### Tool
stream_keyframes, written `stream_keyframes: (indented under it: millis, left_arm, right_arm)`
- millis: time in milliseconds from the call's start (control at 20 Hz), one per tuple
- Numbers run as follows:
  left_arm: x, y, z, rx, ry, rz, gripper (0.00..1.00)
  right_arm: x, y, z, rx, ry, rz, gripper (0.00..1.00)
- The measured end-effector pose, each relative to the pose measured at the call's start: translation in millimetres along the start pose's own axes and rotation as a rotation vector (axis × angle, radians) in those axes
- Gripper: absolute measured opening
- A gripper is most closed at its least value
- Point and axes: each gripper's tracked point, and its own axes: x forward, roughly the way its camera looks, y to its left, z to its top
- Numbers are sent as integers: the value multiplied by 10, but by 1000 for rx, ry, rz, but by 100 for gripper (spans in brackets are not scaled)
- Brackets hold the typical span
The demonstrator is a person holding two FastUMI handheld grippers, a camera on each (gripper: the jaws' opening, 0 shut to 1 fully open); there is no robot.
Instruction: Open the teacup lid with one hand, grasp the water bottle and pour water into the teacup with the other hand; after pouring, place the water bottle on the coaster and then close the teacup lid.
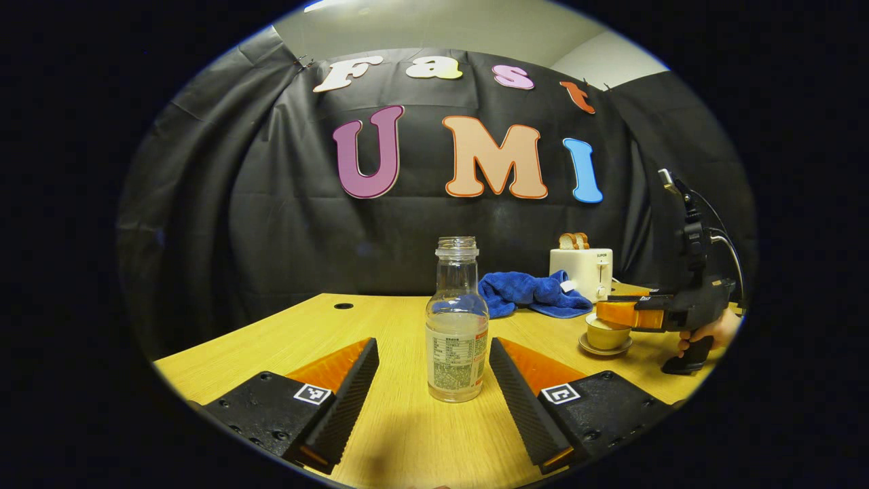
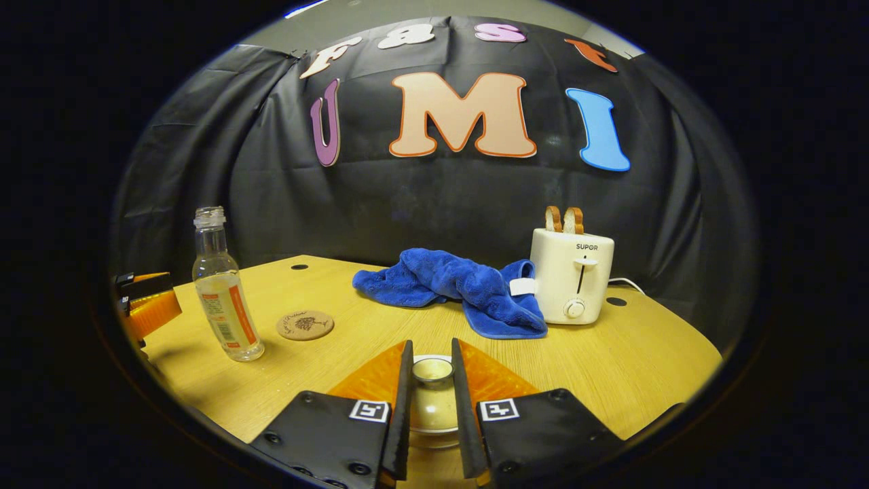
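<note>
A clear, uncapped water bottle (image 1: 456,326) holding a little water stands upright on the wooden table (image 1: 271,339). My left gripper (image 1: 432,346) is open, a finger on each side of the bottle and a gap at both. In the right gripper view the bottle (image 2: 220,292) is at the left beside the left gripper (image 2: 146,305), with a round cork coaster (image 2: 305,324) just right of it. My right gripper (image 2: 432,354) is shut on the knob of the teacup lid (image 2: 432,370). The teacup (image 1: 606,334) sits on its saucer under the right gripper (image 1: 614,312).
A crumpled blue towel (image 2: 455,285) lies at the back middle of the table. A white toaster (image 2: 572,282) with two bread slices stands right of it, its cord trailing behind. A hand (image 1: 709,333) holds the right gripper's handle at the table's right side.
</note>
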Motion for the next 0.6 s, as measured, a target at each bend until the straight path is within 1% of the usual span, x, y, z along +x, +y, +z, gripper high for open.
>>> stream_keyframes:
  millis: [200,350,500,600]
  left_arm:
    - [-4,-3,3,2,-2,-1,96]
    - [19,6,-3,4,-1,2,95]
    - [49,-73,6,4,-2,-37,96]
    - [101,-95,4,5,-1,-46,96]
  right_arm:
    - [-13,22,31,-7,-21,11,34]
    - [-53,20,64,-31,-37,-3,34]
    - [-95,18,118,-37,-72,-6,34]
    - [-161,-29,124,-8,-93,-14,34]
